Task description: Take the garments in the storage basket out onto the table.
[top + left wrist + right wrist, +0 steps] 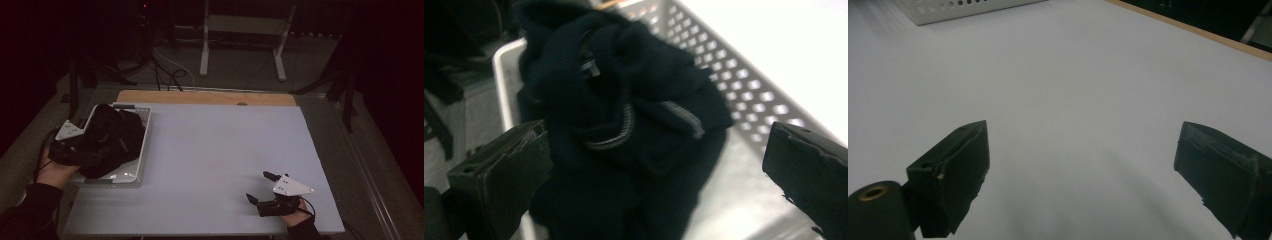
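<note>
So you are at the reach-and-grasp step: the table [210, 150], covered in a pale sheet, is the big stage, and everything else can be placed by the white perforated basket [142, 145] that sits at its left edge. Heaped inside that basket lies the dark zip-up garment [112, 137], bunched, with its grey zipper [624, 125] curling across the folds in the left gripper view.

Your left gripper [67, 145] sits at the basket's near-left corner, over its rim, with the jaws spread wide on either side of the cloth. In the left gripper view one jaw stands against the garment's near fold while the other hangs over the bare basket floor, so nothing is pinched yet.

Your right gripper [265, 192] waits well apart from the basket, low over the table's near-right part, jaws also spread and holding nothing.

Next, I judge, you should push the left gripper deeper into the heap so that both jaws straddle a thick fold, then close firmly. Aim for cloth beside the zipper, since a thin edge could slip free when you lift it over the basket wall.
</note>
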Tool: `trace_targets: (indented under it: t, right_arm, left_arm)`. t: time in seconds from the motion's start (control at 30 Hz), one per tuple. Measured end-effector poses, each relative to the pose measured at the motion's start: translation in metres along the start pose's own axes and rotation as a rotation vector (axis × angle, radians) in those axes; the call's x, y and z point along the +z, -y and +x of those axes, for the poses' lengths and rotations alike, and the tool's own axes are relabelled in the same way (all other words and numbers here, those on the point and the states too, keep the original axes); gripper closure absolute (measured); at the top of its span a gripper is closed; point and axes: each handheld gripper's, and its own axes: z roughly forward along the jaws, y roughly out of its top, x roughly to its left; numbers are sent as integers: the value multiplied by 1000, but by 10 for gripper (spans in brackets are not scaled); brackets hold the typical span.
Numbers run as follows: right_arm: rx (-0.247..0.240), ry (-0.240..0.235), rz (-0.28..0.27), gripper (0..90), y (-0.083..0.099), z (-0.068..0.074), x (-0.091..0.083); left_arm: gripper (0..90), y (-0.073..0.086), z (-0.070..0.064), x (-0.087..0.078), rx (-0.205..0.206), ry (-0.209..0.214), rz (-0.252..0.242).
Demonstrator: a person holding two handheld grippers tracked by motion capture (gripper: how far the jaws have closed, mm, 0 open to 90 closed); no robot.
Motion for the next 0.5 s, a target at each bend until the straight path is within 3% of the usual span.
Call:
trace_targets:
  t: [0.07, 0.4, 0.47, 0.5]
  right_arm:
    - [1, -1, 2, 80, 0, 0, 0]
    - [7, -9, 3, 80, 1, 0, 1]
    - [12, -14, 1, 80, 1, -1, 1]
    - [11, -19, 3, 80, 1, -1, 1]
  left_arm:
    - [0, -2, 9, 9, -6, -5, 34]
    - [0, -13, 24, 37, -11, 3, 83]
    - [0, -14, 29, 51, -24, 14, 141]
    - [0, -14, 29, 51, -24, 14, 141]
